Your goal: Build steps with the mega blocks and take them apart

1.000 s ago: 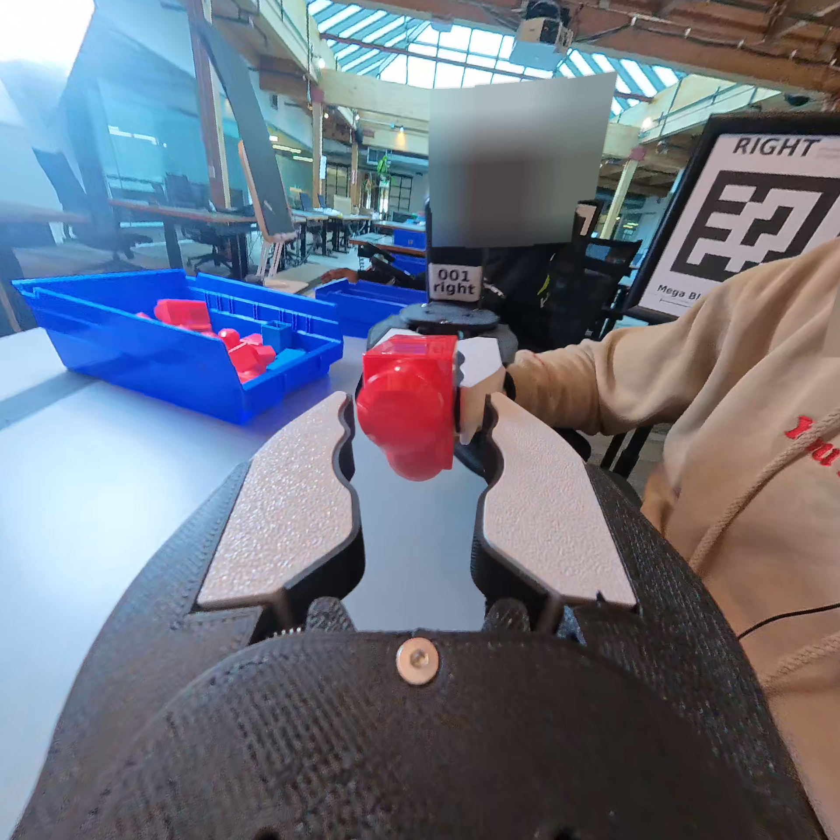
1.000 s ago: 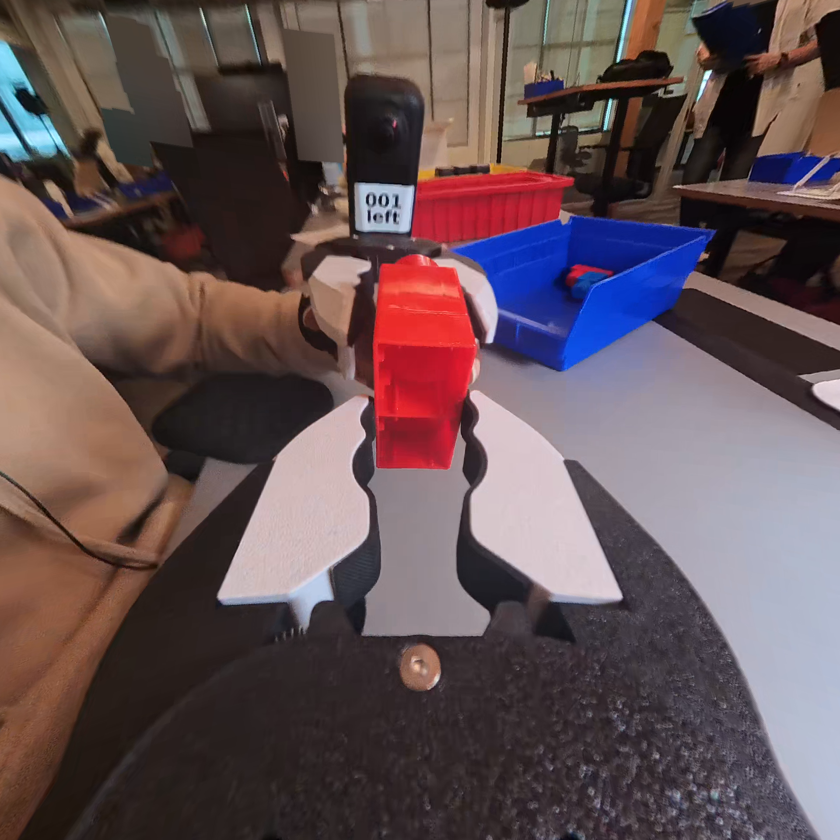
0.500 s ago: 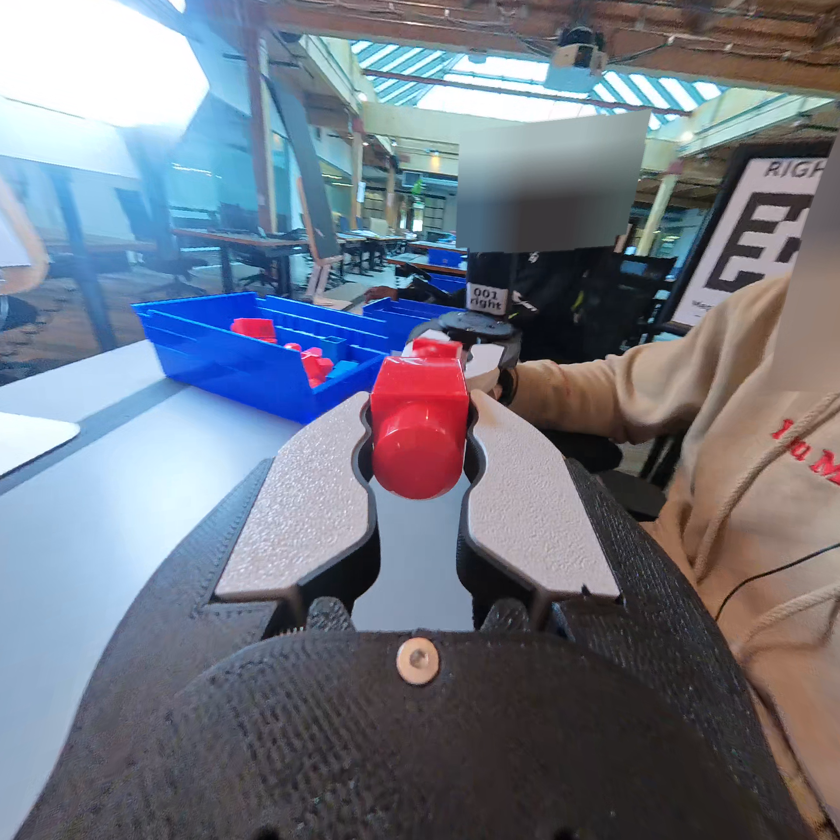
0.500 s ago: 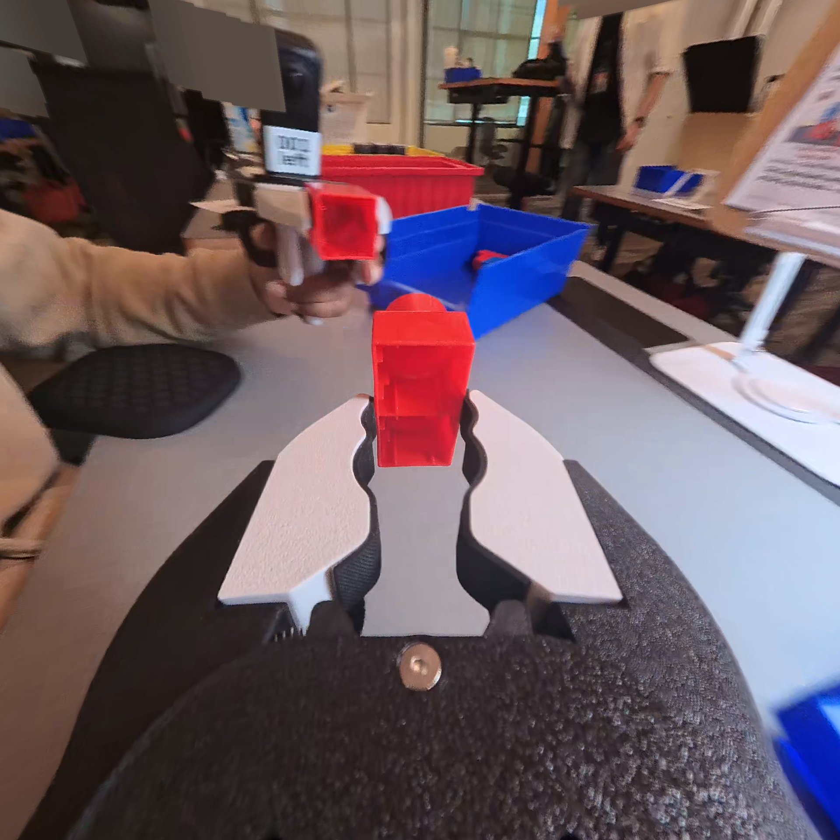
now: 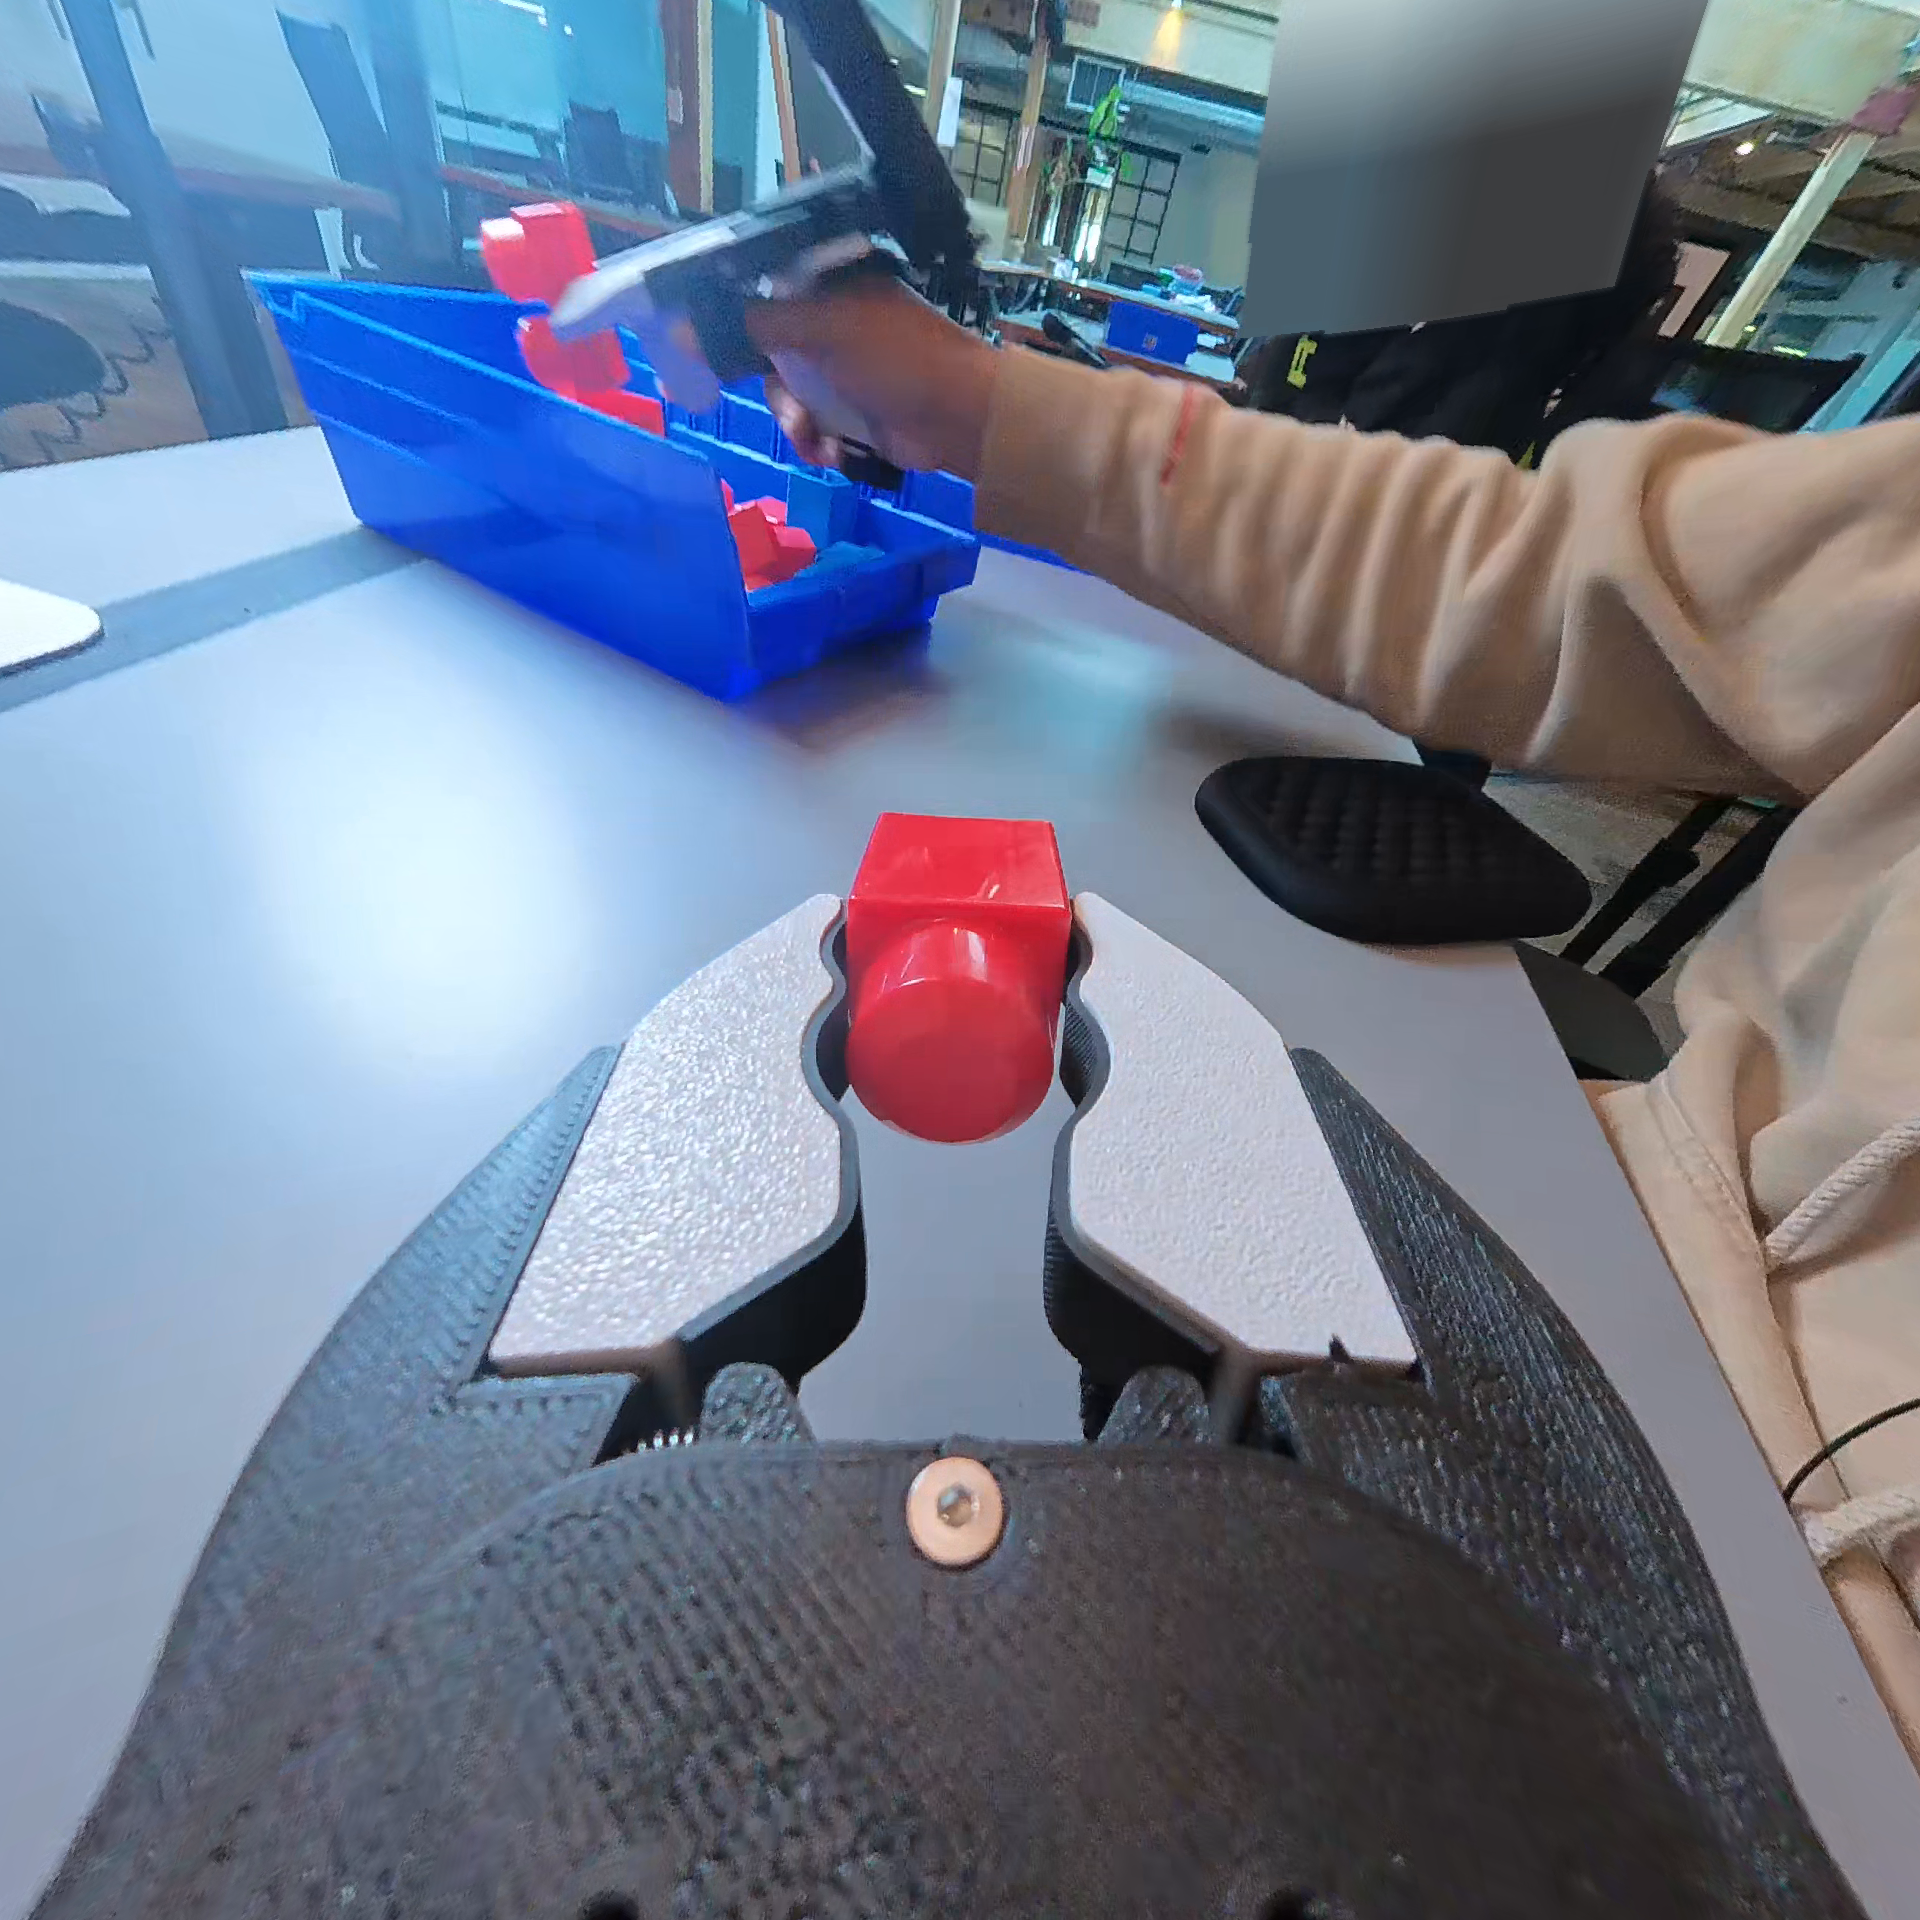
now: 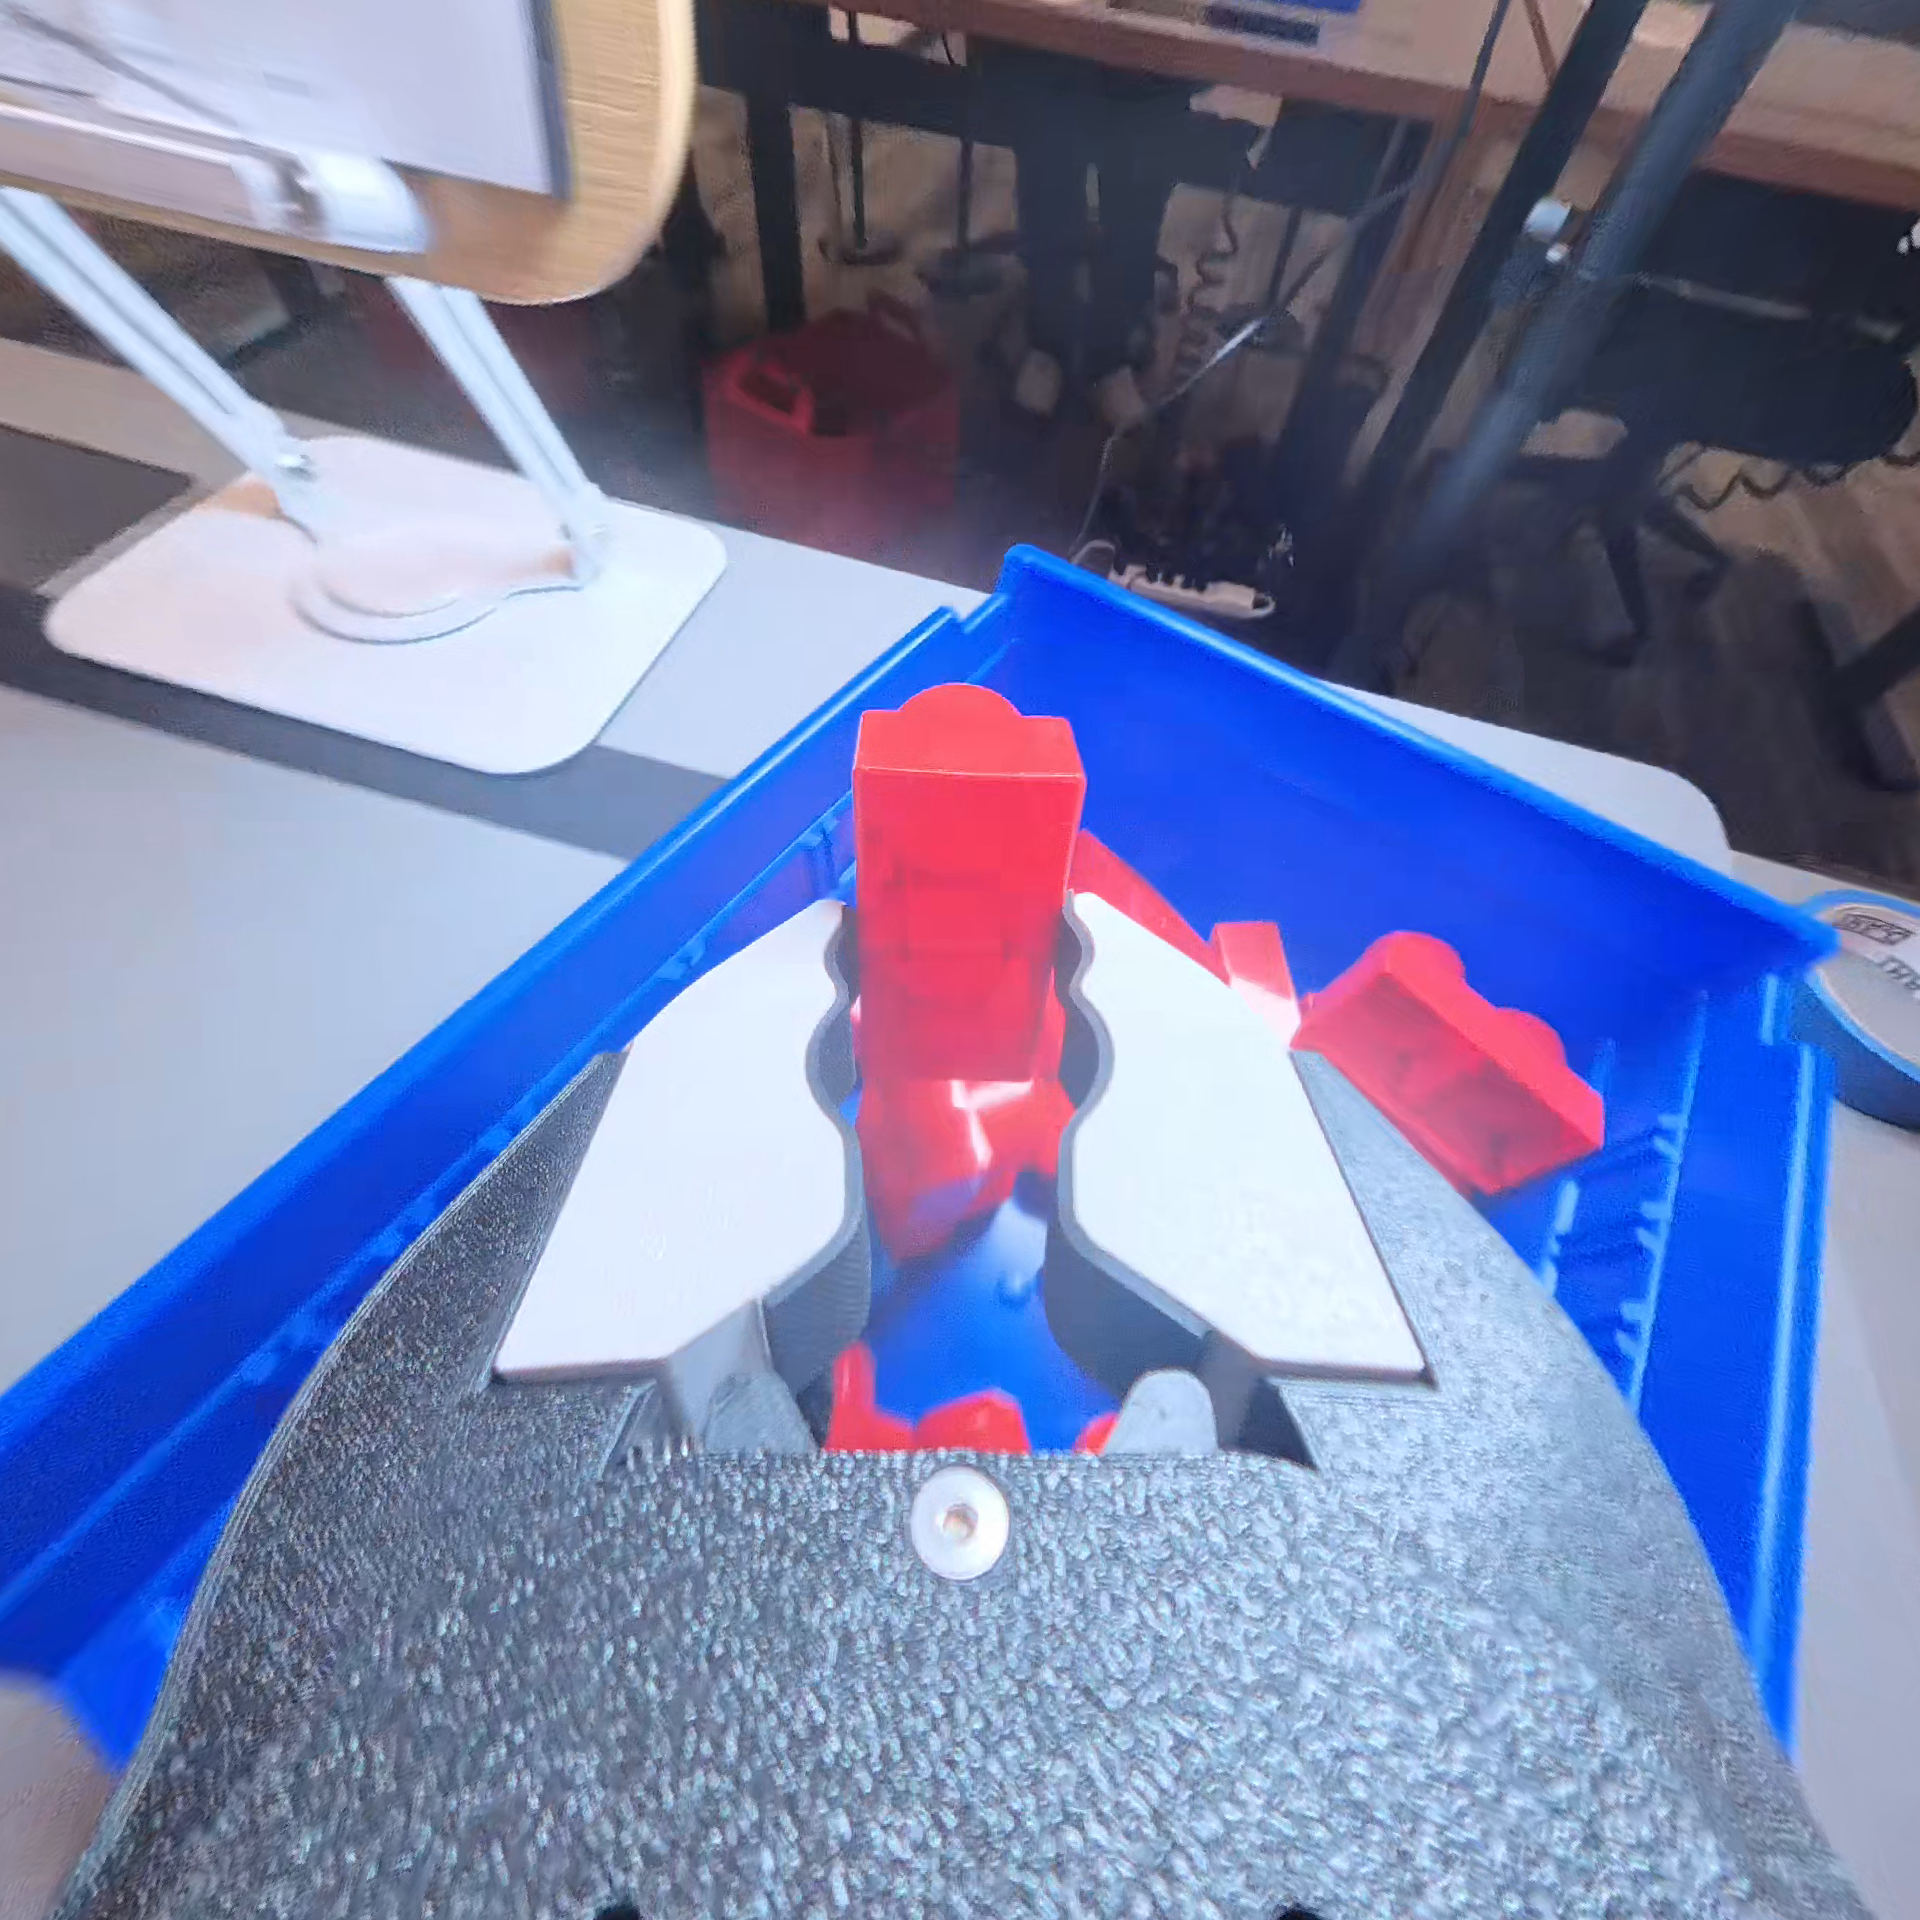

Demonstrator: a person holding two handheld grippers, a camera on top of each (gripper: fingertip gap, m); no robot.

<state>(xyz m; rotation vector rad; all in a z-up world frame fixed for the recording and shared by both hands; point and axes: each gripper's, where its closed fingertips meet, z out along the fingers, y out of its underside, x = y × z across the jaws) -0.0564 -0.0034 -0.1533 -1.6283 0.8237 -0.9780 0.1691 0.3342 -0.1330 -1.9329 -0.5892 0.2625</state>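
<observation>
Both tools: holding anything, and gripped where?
Left tool pinches a red block by its body sides, stud toward camera. Right tool pinches a red block stack by its lower sides.

In the left wrist view the right tool (image 5: 623,281) is motion-blurred over the blue bin (image 5: 582,520), so its grip cannot be read there. In the right wrist view the white stand (image 6: 395,623) is smeared, a tape roll (image 6: 1870,997) is cropped, and the tool's fingers (image 6: 1226,1164) hide several loose red blocks (image 6: 1444,1060).
</observation>
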